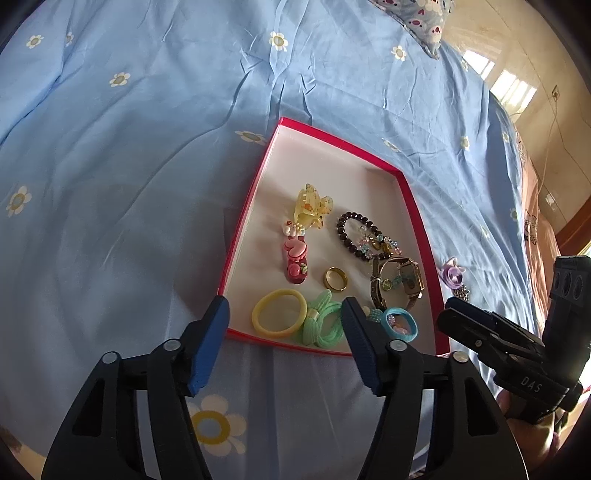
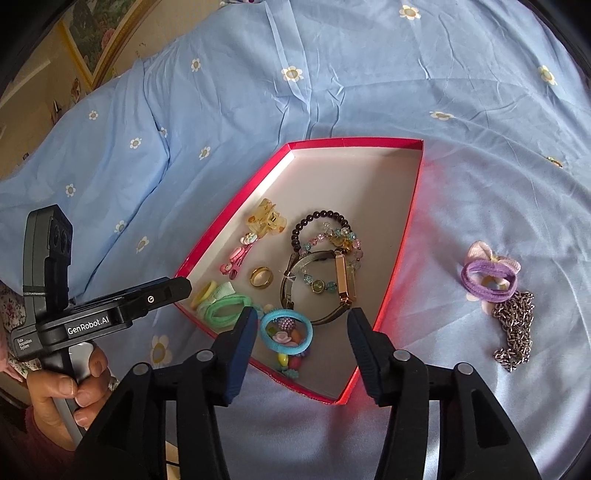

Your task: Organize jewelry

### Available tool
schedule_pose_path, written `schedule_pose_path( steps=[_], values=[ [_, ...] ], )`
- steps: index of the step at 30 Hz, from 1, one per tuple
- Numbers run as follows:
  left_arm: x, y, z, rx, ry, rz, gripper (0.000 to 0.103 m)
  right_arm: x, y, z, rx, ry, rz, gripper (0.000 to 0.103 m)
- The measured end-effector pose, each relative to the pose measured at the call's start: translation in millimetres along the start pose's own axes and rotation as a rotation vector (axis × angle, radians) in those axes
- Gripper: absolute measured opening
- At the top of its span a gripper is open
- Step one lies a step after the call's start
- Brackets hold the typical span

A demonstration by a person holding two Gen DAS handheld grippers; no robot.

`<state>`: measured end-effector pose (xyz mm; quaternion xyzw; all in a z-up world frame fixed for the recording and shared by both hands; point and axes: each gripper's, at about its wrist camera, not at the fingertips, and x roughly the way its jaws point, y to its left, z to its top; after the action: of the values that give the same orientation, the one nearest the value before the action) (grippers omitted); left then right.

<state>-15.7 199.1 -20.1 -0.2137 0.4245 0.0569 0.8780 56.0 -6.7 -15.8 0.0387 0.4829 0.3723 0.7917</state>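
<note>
Nearest, my left gripper (image 1: 284, 325): jaws spread, nothing between the blue pads, poised over the near edge of the red box (image 1: 410, 192); my right gripper (image 2: 301, 332): jaws likewise spread, pinching nothing, held above the near corner of the same box; my left hand (image 2: 62, 391) shows in the right view, curled round its handle.

Contents of the box, near row: yellow hair tie (image 1: 279, 313), lying flat; green hair tie (image 1: 322, 321), bunched, touching the yellow one; blue hair tie (image 2: 286, 330), ringed round a small cluster of coloured beads (image 2: 290, 360) at the near wall.

Middle row: gold ring (image 1: 335, 279), apart from its neighbours; wristwatch (image 2: 345, 282), rectangular gold case, mesh strap looped, lying partly over a pale bead bracelet (image 2: 341, 236); pink hair clip (image 1: 294, 264), lengthwise, with small fruit shapes on it.

Farther in: dark bead bracelet (image 1: 354, 230), overlapping the pale beads; yellow claw clip (image 1: 312, 208), just beyond the pink clip and a small white flower clip (image 1: 293, 229); the far half of the box bare white.

Outside the box, on the blue flowered bedsheet (image 2: 332, 74), to the right: purple hair tie (image 2: 487, 277) with a pale bow; metal chain (image 2: 515, 328), heaped, touching the purple tie on its near side; both well apart from the box wall.

Farthest: patterned pillow (image 1: 421, 22) at the top of the bed; framed picture (image 2: 103, 33) against the wall.
</note>
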Motion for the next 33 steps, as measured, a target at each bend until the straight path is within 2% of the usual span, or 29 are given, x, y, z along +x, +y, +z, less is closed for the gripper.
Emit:
schedule_pose_path(
  steps=[1,3,4,7,18,24,26,28,29,33],
  values=[
    [-0.9,-0.4,-0.1,-0.001,-0.001,-0.002,0.069,-1.4,-0.2,-0.1,0.000,-0.004,0.002,0.061],
    [-4.0,-0.9,-1.3,-0.005,-0.009,0.019,0.084,-4.1,-0.6,-0.5,-0.002,-0.015,0.006,0.067],
    [-5.6,-1.1,-2.1,-0.005,-0.015,0.025,0.085,-5.5,-0.4,-0.8,-0.004,-0.021,0.008,0.071],
    [-9.9,0.1,-5.3,-0.006,-0.021,0.032,0.087,-9.2,0.3,-2.4,-0.010,-0.040,0.005,0.078],
    [-20.3,1.2,-22.0,0.001,-0.052,0.077,0.089,-20.7,-0.9,-17.3,-0.024,-0.099,0.013,0.085],
    [-34.8,-14.2,-27.2,0.082,-0.115,0.111,0.092,-36.8,-2.9,-17.4,-0.048,-0.147,0.030,0.089],
    [-44.1,-21.2,-25.0,0.118,-0.141,0.121,0.092,-48.4,-2.4,-12.3,-0.071,-0.174,0.020,0.093],
    [-56.7,-29.4,-20.4,0.161,-0.181,0.136,0.095,-63.5,0.3,-3.5,-0.101,-0.207,0.015,0.098],
    [-62.8,-33.5,-18.6,0.181,-0.200,0.145,0.101,-69.9,2.2,1.0,-0.115,-0.217,0.017,0.099],
    [-75.3,-46.0,-17.2,0.237,-0.260,0.231,0.103,-96.0,15.9,16.5,-0.186,-0.258,0.003,0.103]
  ],
)
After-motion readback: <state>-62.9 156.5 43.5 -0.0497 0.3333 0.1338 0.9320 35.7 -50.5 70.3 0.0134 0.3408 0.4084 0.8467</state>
